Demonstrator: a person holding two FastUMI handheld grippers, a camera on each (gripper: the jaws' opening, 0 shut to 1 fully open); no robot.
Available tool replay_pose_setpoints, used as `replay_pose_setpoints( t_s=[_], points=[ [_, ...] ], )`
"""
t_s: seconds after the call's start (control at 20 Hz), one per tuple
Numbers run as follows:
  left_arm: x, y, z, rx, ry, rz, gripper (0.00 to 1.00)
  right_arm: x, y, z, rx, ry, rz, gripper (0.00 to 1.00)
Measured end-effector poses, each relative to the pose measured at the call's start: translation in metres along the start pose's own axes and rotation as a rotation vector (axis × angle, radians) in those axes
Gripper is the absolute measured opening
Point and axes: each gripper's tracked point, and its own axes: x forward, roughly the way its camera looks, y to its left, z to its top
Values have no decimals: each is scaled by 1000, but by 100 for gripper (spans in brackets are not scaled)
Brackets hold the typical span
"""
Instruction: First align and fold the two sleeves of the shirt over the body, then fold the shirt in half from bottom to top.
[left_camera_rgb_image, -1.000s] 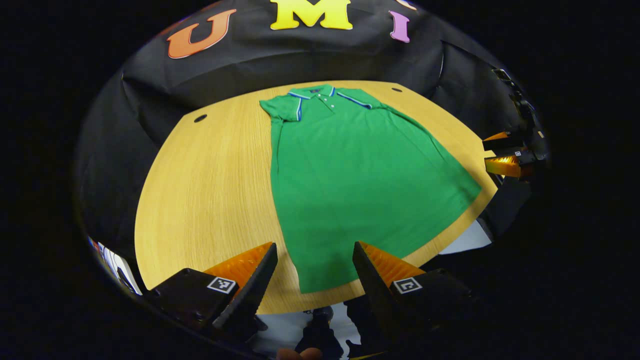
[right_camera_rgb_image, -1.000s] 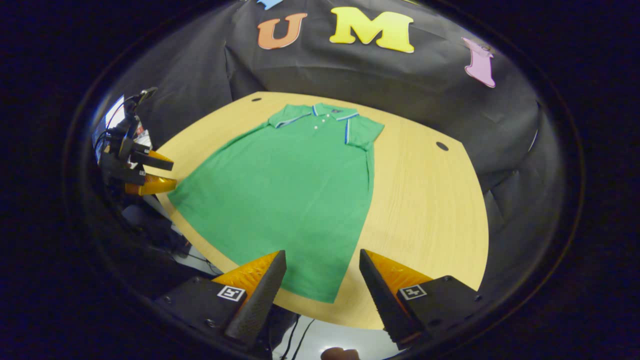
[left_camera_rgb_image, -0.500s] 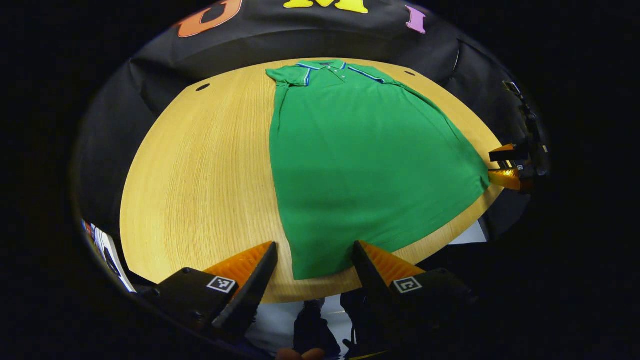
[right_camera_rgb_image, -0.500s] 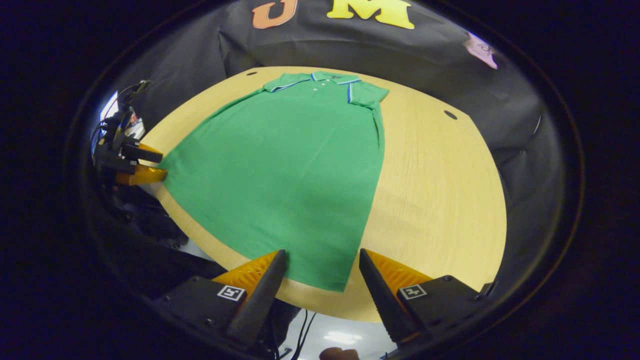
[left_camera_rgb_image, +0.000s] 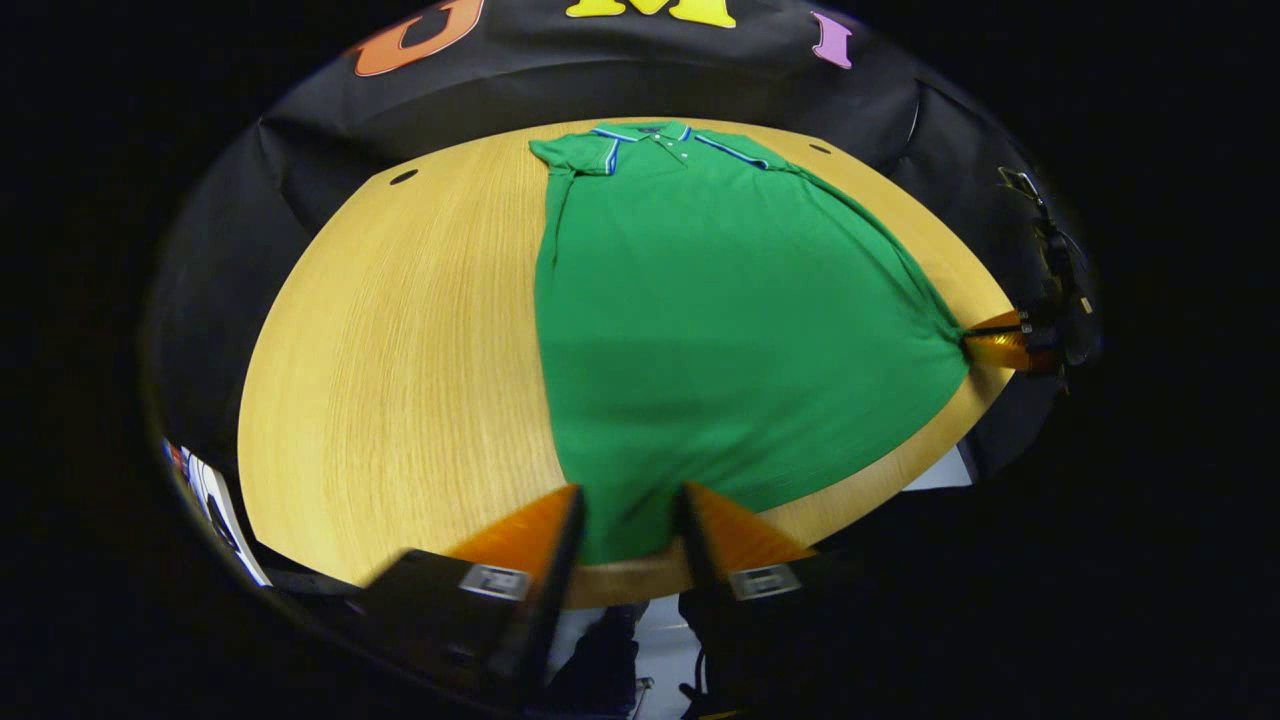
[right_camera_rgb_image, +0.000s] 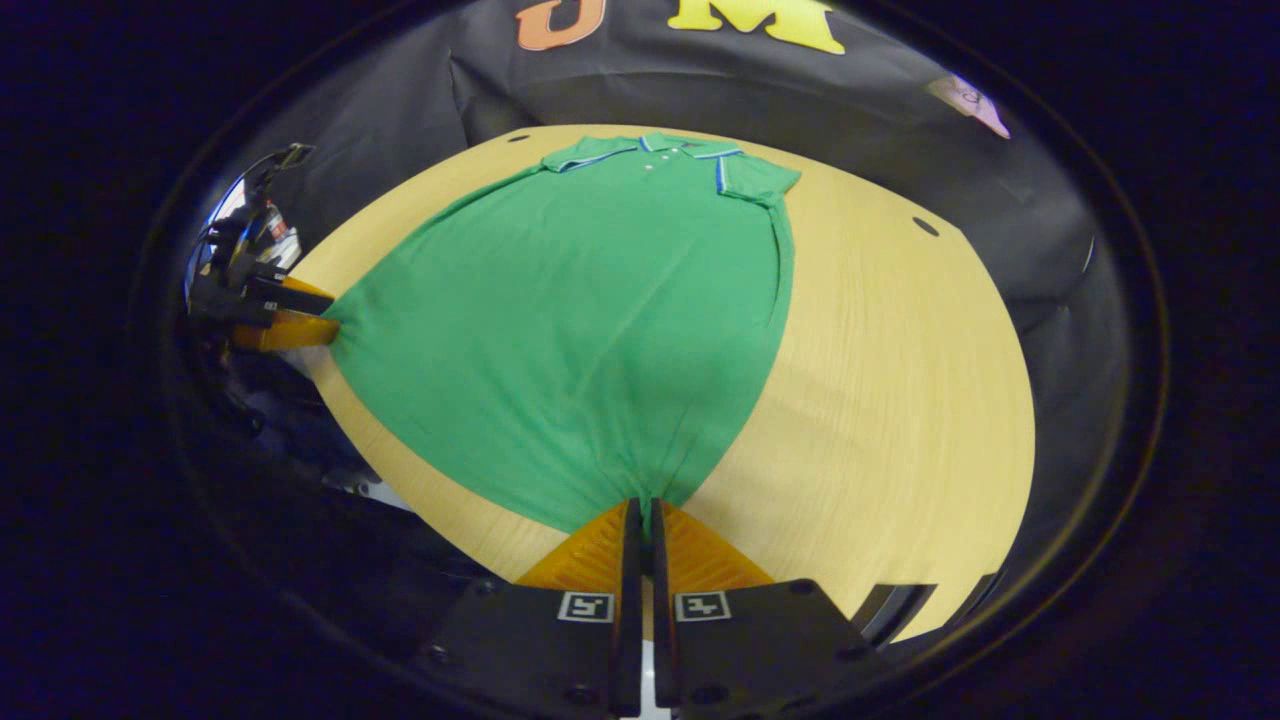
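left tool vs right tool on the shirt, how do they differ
The left tool shows a gap between its fingers, a shirt corner between them; the right tool is shut on its corner. Fabric bunches at the right tool, lies flatter at the left tool. Both are at hem corners.

Both views look low and close from the hem corners up the shirt (left_camera_rgb_image: 720, 330), apparently toward its collar.
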Motion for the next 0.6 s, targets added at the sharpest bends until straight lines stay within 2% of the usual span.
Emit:
replay_pose_setpoints(
  t_s=[0.05,0.1,0.2,0.3,0.35,0.6],
  points=[
    [0,-1,1,11,3,11,37,0,2,1,14,14,17,7],
    [3,-7,2,20,3,-17,8,-1,3,3,49,20,37,7],
    [0,-19,11,10,-14,-74,5,-3,-1,9,107,19,46,10],
    [-7,-22,25,18,-49,-115,4,-10,-4,21,111,-5,46,7],
    [-9,-23,29,24,-57,-133,4,-13,-4,30,116,-20,53,10],
    [-19,-12,64,38,-107,-156,4,-22,-14,71,168,-96,65,7]
  ],
)
